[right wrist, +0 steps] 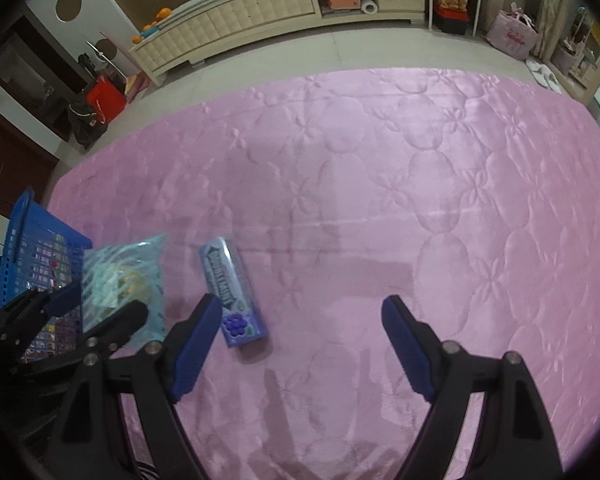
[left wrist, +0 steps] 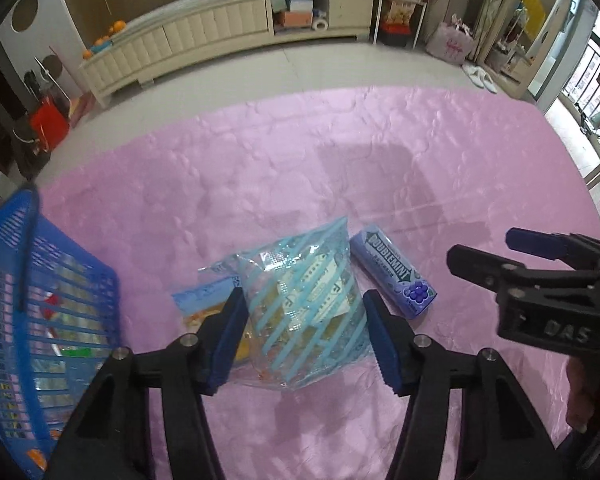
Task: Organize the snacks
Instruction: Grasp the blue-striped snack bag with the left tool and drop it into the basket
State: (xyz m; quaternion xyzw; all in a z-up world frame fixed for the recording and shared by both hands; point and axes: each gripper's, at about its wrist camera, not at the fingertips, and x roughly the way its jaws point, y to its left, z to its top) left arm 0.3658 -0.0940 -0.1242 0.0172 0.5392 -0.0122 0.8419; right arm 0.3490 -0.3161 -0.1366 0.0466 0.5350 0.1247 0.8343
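1. Pink quilted cloth [right wrist: 380, 168] covers the whole work surface, with a cream cabinet [left wrist: 220, 32] along the far wall behind it.
2. At the left edge stands a blue slatted basket [left wrist: 28, 280]; several wrapped snacks already show through its slats, so part of the sorting looks done.
3. The left gripper [left wrist: 304, 332] has its pads on both sides of a clear blue-striped snack bag [left wrist: 300, 304]. The pads appear to press into the bag, which looks raised a little off the cloth, so I judge it gripped and bound for the basket.
4. The right gripper [right wrist: 296, 344] hovers over bare cloth with its fingers spread wide and nothing between them.
5. A purple Doublemint gum pack [right wrist: 232, 292] lies flat on the cloth, just beside the right gripper's left finger and apart from the bag.
6. A smaller blue packet [left wrist: 204, 300] lies partly under the bag; this and the gum remain to be put away.
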